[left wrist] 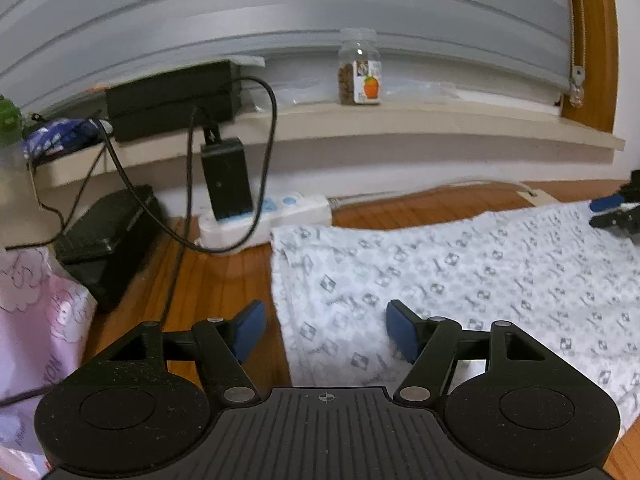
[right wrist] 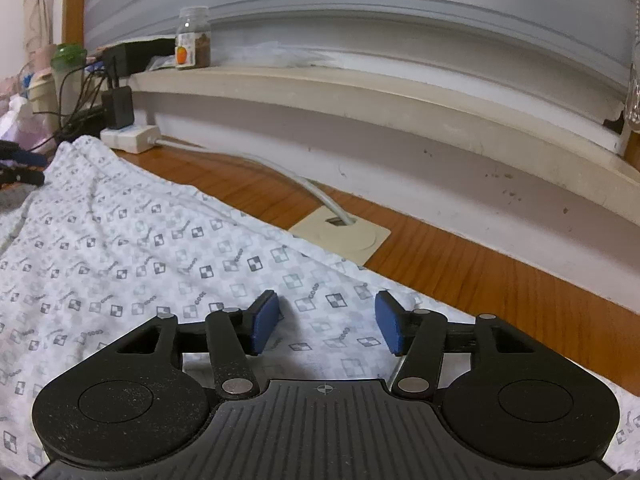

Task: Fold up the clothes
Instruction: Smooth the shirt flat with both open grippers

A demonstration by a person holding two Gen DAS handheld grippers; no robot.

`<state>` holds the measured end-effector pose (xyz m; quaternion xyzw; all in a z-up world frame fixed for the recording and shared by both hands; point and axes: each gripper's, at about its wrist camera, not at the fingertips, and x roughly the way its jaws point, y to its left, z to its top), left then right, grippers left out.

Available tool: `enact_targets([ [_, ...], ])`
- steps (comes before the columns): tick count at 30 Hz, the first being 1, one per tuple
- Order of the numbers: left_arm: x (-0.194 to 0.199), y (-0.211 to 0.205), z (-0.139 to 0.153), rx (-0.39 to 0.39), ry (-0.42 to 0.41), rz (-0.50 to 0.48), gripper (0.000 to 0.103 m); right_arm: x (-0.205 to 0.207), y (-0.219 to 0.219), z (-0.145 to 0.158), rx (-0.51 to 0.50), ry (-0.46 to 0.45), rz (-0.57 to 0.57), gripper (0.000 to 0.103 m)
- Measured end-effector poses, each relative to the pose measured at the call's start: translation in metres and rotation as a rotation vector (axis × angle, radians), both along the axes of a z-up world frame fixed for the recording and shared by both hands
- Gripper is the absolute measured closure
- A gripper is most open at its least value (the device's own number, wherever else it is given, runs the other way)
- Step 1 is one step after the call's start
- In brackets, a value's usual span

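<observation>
Wooden worktop under everything. White power strip at the far edge against the wall, a black adapter plugged upright into it, black cables looping across. Black flat box at the far left corner, pink printed bag along the left edge. Beige cable port set into the worktop near the far edge, white cord running into it. On the window ledge: clear jar with an orange label, black box, green-lidded bottle. Grey blind behind.
</observation>
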<state>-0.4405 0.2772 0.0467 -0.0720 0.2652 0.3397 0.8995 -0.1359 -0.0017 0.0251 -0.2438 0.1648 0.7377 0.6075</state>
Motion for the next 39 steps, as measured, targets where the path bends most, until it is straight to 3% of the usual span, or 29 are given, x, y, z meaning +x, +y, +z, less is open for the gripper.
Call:
enact_targets([
  [4, 0.008, -0.006, 0.011, 0.016, -0.036, -0.005, 0.028, 0.001, 0.000, 0.000, 0.000, 0.006, -0.004, 0.046],
  [8, 0.033, -0.018, 0.019, 0.006, -0.070, -0.070, 0.026, 0.004, -0.001, 0.001, 0.003, 0.019, -0.014, 0.047],
  [14, 0.092, -0.038, 0.013, -0.003, -0.051, -0.196, 0.025, 0.019, 0.001, 0.001, -0.010, 0.088, -0.088, 0.064],
  [19, 0.137, -0.044, 0.007, -0.006, -0.040, -0.275, 0.024, 0.030, 0.003, -0.001, -0.023, 0.141, -0.133, 0.064],
  [22, 0.155, -0.046, -0.001, -0.006, 0.002, -0.290, 0.024, 0.024, 0.003, -0.001, -0.020, 0.105, -0.130, 0.063],
  [27, 0.147, -0.047, -0.010, -0.024, 0.023, -0.294, 0.019, 0.023, 0.005, -0.001, -0.020, 0.094, -0.123, 0.061],
  [33, 0.148, -0.023, -0.013, -0.125, 0.043, -0.239, 0.015, 0.023, 0.005, -0.001, -0.021, 0.100, -0.112, 0.057],
  [39, 0.150, -0.024, -0.015, -0.113, 0.056, -0.228, 0.013, 0.025, 0.005, -0.002, -0.026, 0.108, -0.124, 0.051],
])
